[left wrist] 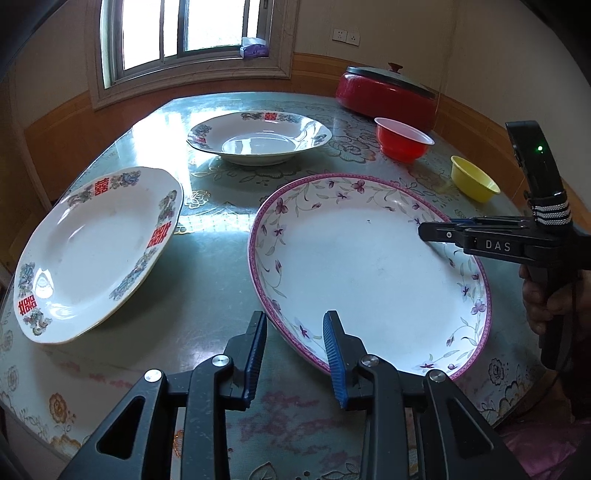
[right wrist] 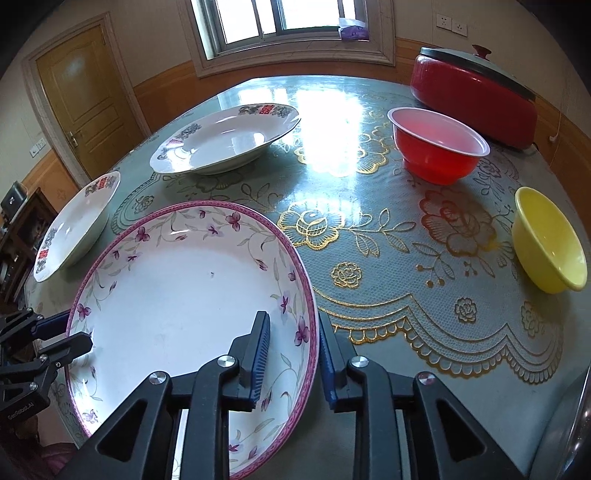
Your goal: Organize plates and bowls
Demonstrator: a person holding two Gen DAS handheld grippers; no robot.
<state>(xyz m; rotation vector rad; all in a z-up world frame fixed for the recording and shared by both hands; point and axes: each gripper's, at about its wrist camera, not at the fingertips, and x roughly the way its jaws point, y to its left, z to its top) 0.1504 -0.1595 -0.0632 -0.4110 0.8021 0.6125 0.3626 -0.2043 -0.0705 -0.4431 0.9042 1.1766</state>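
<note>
A big oval plate with a pink rim and purple flowers (left wrist: 369, 273) lies at the near edge of the round desk (left wrist: 207, 258), and both tools are on it from opposite sides. The left gripper (left wrist: 295, 354) straddles the plate's near-left rim: one blue-padded finger (left wrist: 256, 354) sits outside the rim over the desk cover, the other inside over the white of the plate. There is a clear gap between the pads and the rim, so the fingers look released rather than clenched on it. The right gripper (right wrist: 293, 360) straddles the right rim in the same way, one finger (right wrist: 258, 358) inside the plate and the other just outside; its pads also stand a little off the rim, not pressing it. Seen from the left wrist view, a person's hand (left wrist: 543, 295) holds that right tool by its handle.

To the left of the flowered plate lies a white plate with red characters (left wrist: 96, 254), close to the desk's left edge. Farther back, toward the window (left wrist: 184, 33), sits a second, deeper plate of the same pattern (left wrist: 258, 138). On the right side a red bowl (right wrist: 437, 146) stands in front of a red lidded cooker (right wrist: 476, 96), and a yellow bowl (right wrist: 550, 240) is nearer, by the right edge. All the dishes are apart from one another. A brown door (right wrist: 85, 99) shows at the far left of the room.
</note>
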